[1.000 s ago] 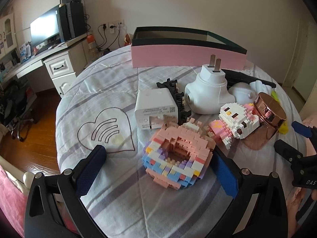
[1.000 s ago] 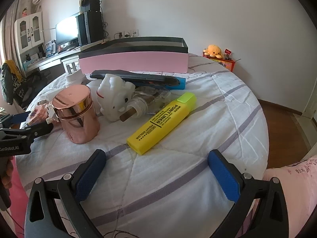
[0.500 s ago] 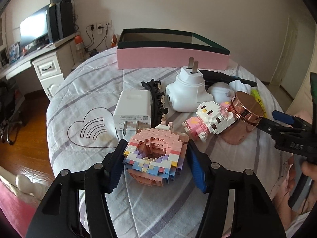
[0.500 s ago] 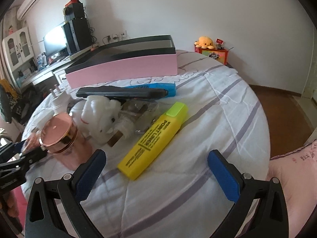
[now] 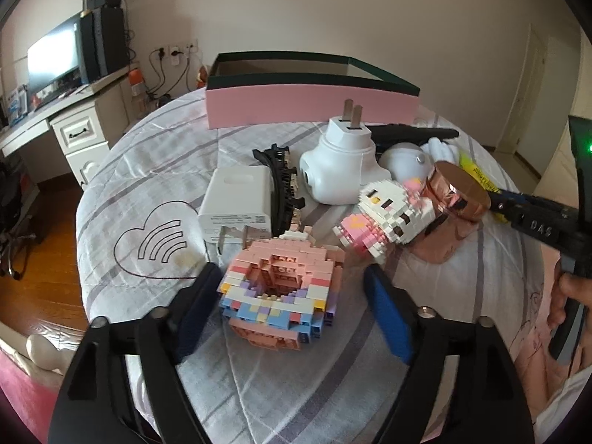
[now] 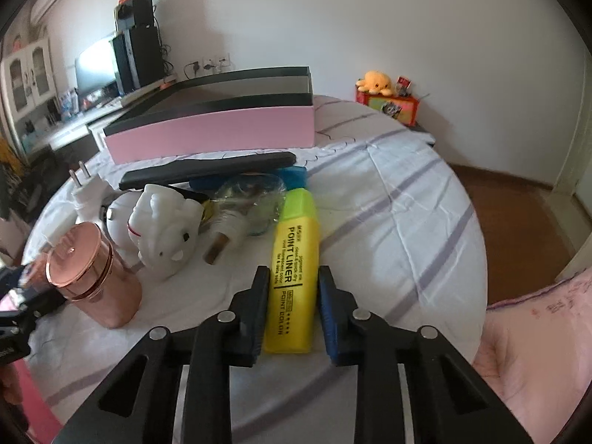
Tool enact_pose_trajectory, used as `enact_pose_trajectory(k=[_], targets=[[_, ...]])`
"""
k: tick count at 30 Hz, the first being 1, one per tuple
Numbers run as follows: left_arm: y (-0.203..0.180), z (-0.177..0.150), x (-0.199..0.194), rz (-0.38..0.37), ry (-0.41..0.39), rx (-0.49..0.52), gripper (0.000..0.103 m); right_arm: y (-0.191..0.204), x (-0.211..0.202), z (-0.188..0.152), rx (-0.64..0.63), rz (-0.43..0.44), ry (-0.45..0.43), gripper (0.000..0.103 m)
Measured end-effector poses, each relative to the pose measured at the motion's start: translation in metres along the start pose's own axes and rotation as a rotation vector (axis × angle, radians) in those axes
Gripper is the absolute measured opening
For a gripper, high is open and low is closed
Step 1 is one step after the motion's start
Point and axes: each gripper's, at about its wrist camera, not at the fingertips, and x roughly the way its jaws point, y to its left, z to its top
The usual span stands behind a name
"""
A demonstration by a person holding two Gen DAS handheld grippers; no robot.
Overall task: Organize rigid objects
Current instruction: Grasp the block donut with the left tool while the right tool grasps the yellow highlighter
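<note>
left tongs [image 5: 285, 307] spread either side of the pastel brick donut [image 5: 279, 290], pads not yet pressing. right tongs [image 6: 292, 310] nearly clenched round the yellow highlighter [image 6: 294, 277]; contact on the right pad unclear. both things lie on the bed [image 6: 388, 222]. beyond: copper jar [image 6: 92, 281], white plug [image 5: 342, 170]. furthest, the pink box [image 6: 211, 137]; nothing visible inside, so sorting looks barely begun.

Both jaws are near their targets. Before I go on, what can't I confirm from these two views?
- Box interior: both views, hidden by its pink wall.
- Highlighter contact: right view, pads flank it but contact unclear.
- Block donut contact: left view, right pad apart; left side unclear.
- Blue item: right view, covered by black bar.
</note>
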Motion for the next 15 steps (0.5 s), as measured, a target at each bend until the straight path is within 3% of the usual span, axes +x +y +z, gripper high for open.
enact_pose_trajectory(k=[3, 6, 8, 15], targets=[[-0.0042, -0.0001, 0.0011, 0.011, 0.0, 0.015, 0.088, -0.0008, -0.0004, -0.001, -0.006, -0.002, -0.003, 0.025], [-0.0061, -0.0011, -0.0009, 0.042, -0.011, 0.021, 0.074, 0.002, 0.0007, -0.0009, -0.01, -0.011, -0.009, 0.025], [-0.0042, -0.0015, -0.0032, 0.047, -0.02, 0.023, 0.059, 0.0028, 0.0019, -0.0003, -0.008, -0.015, -0.012, 0.026], [-0.0036, -0.0018, -0.006, 0.054, -0.018, 0.026, 0.057, 0.0034, 0.0063, 0.0034, -0.014, -0.035, -0.016, 0.03]])
